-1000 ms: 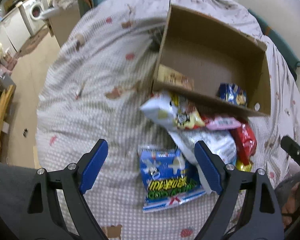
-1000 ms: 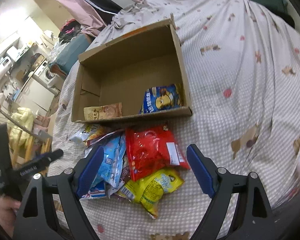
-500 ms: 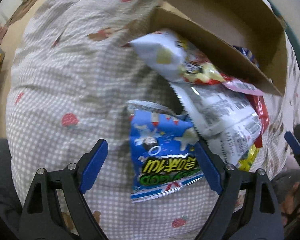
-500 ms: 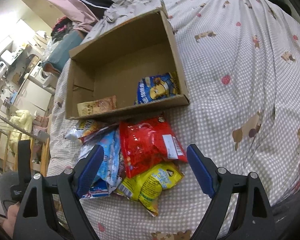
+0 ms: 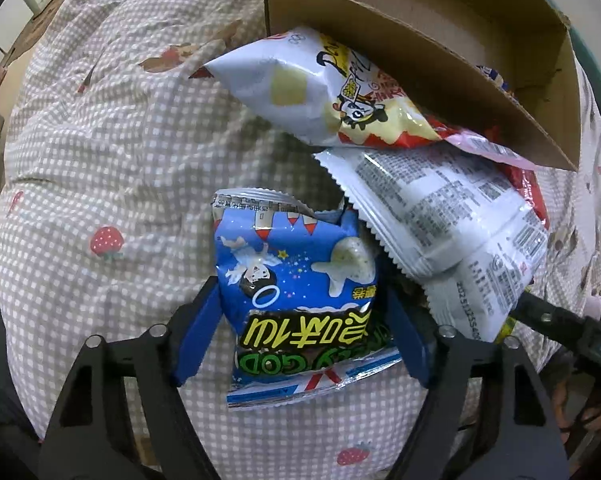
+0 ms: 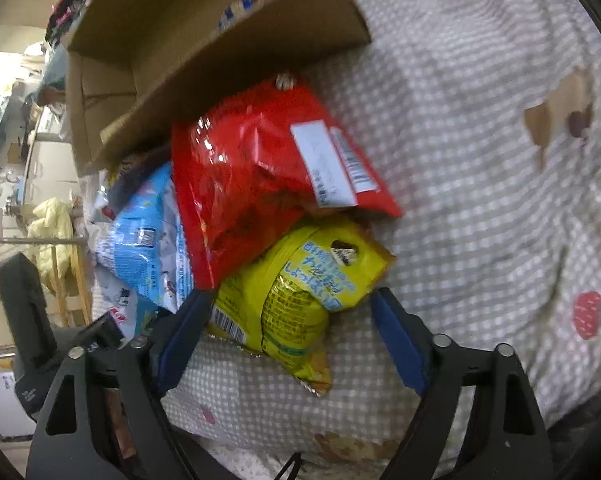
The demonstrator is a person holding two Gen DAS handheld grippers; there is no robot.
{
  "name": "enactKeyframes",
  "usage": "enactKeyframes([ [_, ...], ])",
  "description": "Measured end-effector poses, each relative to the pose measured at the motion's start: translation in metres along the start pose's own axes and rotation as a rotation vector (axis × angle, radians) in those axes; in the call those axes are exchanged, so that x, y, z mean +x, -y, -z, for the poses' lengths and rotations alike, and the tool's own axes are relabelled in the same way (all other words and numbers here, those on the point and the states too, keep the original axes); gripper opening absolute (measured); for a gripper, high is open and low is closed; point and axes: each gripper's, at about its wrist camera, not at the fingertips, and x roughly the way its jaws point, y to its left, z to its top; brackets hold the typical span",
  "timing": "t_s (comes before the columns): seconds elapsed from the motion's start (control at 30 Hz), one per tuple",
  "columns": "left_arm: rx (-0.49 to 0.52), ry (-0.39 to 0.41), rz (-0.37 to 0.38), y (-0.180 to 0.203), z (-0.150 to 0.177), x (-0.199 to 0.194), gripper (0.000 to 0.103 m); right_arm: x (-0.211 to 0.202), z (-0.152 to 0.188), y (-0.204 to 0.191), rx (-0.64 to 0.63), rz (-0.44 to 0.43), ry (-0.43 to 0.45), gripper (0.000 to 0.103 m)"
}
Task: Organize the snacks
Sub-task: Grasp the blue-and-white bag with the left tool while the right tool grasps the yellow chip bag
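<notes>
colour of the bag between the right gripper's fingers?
Yellow bag, blue text; right wrist view.

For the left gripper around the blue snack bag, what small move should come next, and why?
Probably close the left gripper a little more. Its blue fingers already stand on both sides of the blue snack bag, which lies on the checked cloth in front of the cardboard box. Whether they are squeezing it yet is unclear, so a firm grip should come before lifting.

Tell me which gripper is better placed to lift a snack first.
Left. The left gripper already presses both sides of the blue foil snack bag, while the right gripper only straddles the yellow snack bag.
</notes>
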Motion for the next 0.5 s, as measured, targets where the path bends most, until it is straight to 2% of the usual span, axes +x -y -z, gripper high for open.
enactKeyframes([
  [0.03, 0.001, 0.001, -0.002, 0.001, 0.000, 0.000, 0.071, 0.004, -0.001, -0.002, -0.006, -0.001, -0.010, 0.075],
  [0.1, 0.006, 0.005, 0.001, 0.003, 0.001, -0.001, 0.060, 0.009, -0.003, -0.005, -0.019, 0.012, -0.013, 0.070],
  [0.17, 0.005, 0.006, 0.010, 0.004, 0.000, -0.003, 0.056, 0.011, -0.004, -0.006, -0.030, 0.020, -0.014, 0.065],
  [0.33, 0.016, 0.022, 0.020, -0.005, 0.000, -0.010, 0.043, 0.012, 0.001, -0.014, -0.051, 0.021, -0.017, 0.042],
  [0.5, 0.014, 0.023, 0.030, -0.010, 0.005, -0.024, 0.039, -0.004, 0.015, -0.012, -0.052, -0.012, -0.006, 0.036],
])
